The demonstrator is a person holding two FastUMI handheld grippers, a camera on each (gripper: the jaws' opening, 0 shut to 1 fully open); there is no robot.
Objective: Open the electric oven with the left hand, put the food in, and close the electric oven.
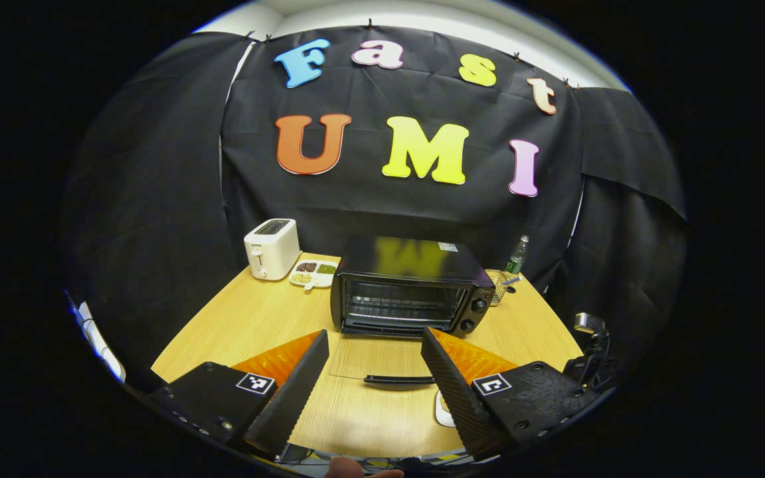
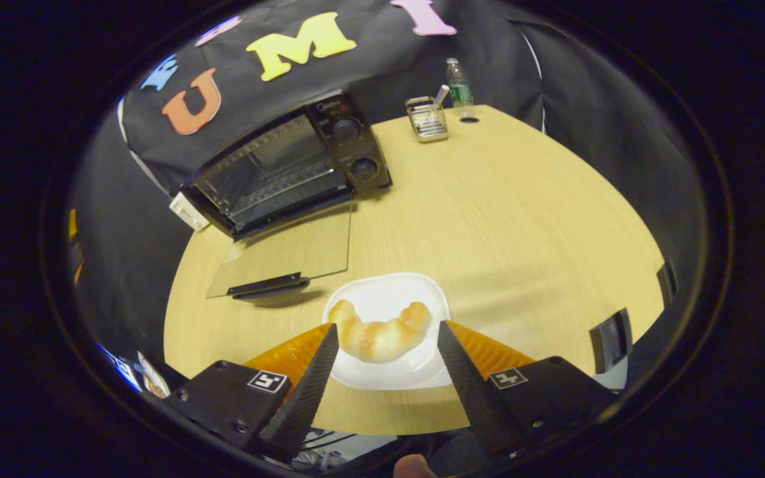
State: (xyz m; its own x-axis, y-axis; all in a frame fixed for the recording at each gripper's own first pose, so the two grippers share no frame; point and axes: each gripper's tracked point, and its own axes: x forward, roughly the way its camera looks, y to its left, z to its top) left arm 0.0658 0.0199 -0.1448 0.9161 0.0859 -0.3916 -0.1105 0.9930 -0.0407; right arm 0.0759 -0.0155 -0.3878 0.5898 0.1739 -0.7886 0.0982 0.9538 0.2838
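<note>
**Oven open, croissant on its plate ahead of my right gripper**

My left gripper (image 1: pixel 374 345) has its fingers spread wide with nothing between them. Straight ahead of it stands the electric oven (image 1: pixel 410 287), its glass door (image 1: pixel 382 358) folded down flat over the worktop (image 1: pixel 256 318), the door handle (image 1: pixel 399 380) lying between my fingertips but farther off. Beyond the oven to the left I see a toaster (image 1: pixel 271 248) and a divided dish (image 1: pixel 314 273); to the right, a bottle (image 1: pixel 517 255).

My right gripper (image 2: pixel 388 332) is also parted and grips nothing. The croissant (image 2: pixel 379 334) lies on a white plate (image 2: pixel 392 372) just in front of it, between the fingertips. The open oven sits farther ahead and to the left.
</note>
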